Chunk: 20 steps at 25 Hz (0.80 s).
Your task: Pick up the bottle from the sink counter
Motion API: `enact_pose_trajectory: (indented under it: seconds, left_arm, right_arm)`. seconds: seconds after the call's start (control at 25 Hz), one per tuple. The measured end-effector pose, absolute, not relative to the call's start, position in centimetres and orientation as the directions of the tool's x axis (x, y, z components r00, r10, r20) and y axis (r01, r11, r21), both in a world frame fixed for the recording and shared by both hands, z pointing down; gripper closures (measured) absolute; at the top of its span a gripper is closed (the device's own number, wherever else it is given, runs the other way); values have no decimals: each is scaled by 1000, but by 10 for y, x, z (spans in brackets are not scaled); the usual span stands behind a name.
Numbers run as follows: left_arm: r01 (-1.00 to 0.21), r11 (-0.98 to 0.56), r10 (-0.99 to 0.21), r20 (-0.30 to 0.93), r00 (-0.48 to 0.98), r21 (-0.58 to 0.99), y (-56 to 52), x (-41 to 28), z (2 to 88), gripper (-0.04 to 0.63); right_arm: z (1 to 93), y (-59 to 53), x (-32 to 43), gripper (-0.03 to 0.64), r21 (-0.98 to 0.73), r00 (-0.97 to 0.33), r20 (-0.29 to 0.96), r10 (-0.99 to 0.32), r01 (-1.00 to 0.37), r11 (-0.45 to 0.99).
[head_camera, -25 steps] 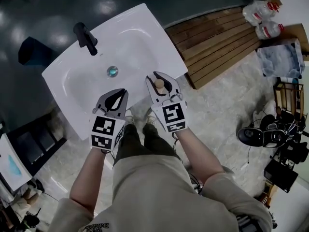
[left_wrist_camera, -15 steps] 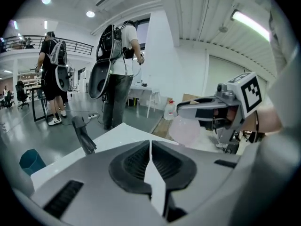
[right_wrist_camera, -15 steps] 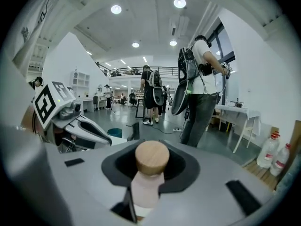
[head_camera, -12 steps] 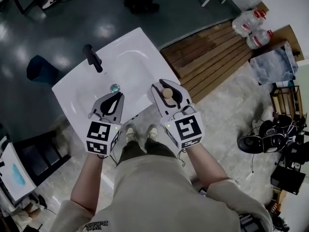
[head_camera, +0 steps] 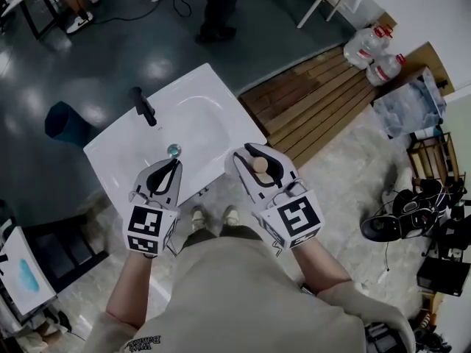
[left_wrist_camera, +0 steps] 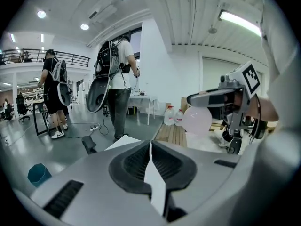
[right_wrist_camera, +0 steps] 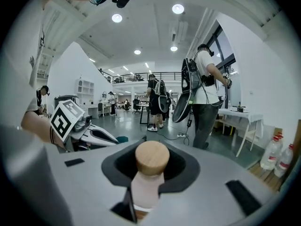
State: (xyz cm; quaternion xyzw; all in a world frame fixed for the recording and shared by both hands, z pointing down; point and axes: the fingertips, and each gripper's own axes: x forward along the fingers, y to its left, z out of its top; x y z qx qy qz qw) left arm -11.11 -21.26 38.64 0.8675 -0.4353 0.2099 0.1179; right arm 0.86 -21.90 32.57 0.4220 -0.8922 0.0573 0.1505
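Observation:
My right gripper (head_camera: 254, 153) is shut on the bottle, whose round wooden cap (head_camera: 259, 165) shows between the jaws. In the right gripper view the bottle (right_wrist_camera: 146, 189) stands upright in the jaws' hollow, pale pink neck pinched below the cap, with the right gripper (right_wrist_camera: 151, 144) closed round it. It hangs above the front right corner of the white sink (head_camera: 199, 105). The left gripper (head_camera: 174, 163) is shut and empty, over the sink's front edge near the drain (head_camera: 174, 150). Its jaws (left_wrist_camera: 150, 147) meet with only a slit; the bottle (left_wrist_camera: 197, 119) appears at its right.
A black faucet (head_camera: 143, 106) stands at the sink's back. A wooden pallet (head_camera: 309, 101) and two water jugs (head_camera: 372, 50) lie to the right. A teal bin (head_camera: 62, 121) sits left. Shoes and gear (head_camera: 412, 212) clutter the right floor. People stand beyond (left_wrist_camera: 117, 88).
Both grippers have risen away from the sink, the right one carrying the bottle up with it. The sink now looks smaller and farther below.

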Motion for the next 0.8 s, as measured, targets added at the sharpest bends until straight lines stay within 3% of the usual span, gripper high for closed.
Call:
enact_pose_trajectory:
  seconds: [0.36, 0.8]
  left_arm:
    - [-791, -609, -659, 517, 546, 59, -184, -104, 411, 580]
    - [-792, -609, -664, 512, 546, 54, -185, -96, 407, 580]
  right_arm:
    - [366, -198, 3, 538, -24, -603, 404, -687, -758, 651]
    - [373, -199, 3, 538, -35, -609, 413, -677, -753, 657]
